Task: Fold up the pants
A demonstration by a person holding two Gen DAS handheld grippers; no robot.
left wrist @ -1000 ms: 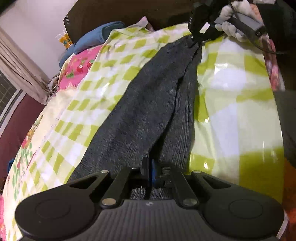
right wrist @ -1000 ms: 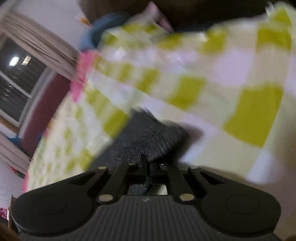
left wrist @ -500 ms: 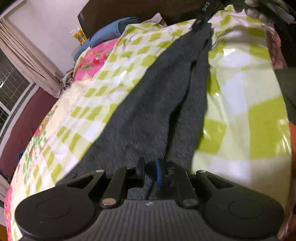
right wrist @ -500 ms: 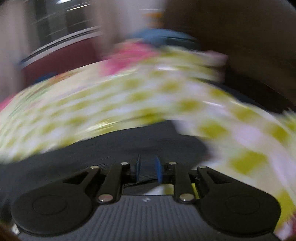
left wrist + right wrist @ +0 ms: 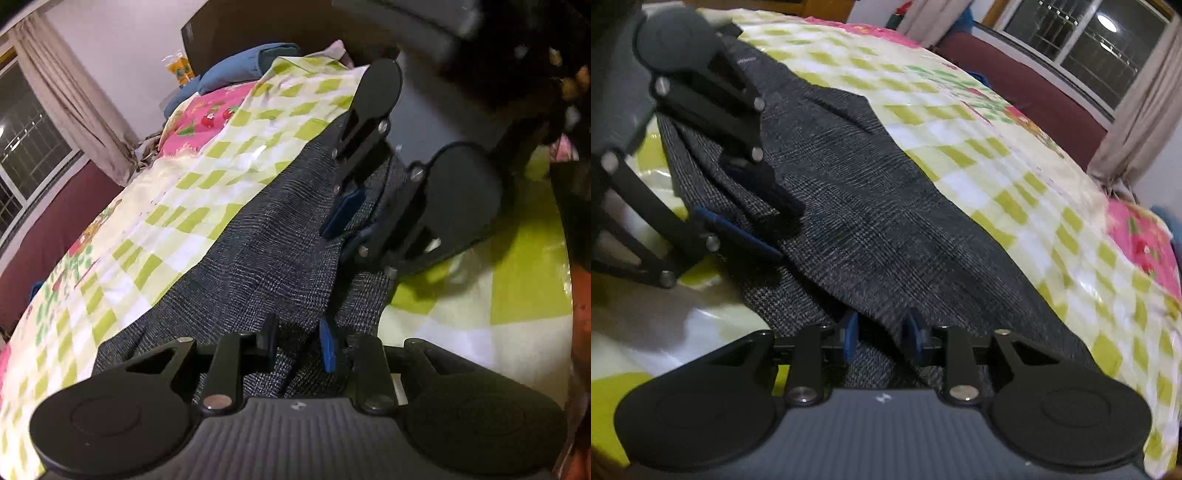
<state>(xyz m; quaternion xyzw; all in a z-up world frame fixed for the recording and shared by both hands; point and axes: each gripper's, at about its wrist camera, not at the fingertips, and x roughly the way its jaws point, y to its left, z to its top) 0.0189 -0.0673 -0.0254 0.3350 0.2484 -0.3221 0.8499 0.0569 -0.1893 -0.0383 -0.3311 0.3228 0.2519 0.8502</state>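
Dark grey woven pants (image 5: 266, 254) lie lengthwise on the bed over a green-and-white checked sheet (image 5: 517, 280), one end brought over so the two ends meet in a doubled layer. Both tools stand released, fabric loose between parted pads: the left tool (image 5: 300, 343) at its end, the right tool (image 5: 881, 330) facing it close by. To do this well, I judge each should lift straight off without snagging cloth, then check the edges sit flush and press out the ridge between them.
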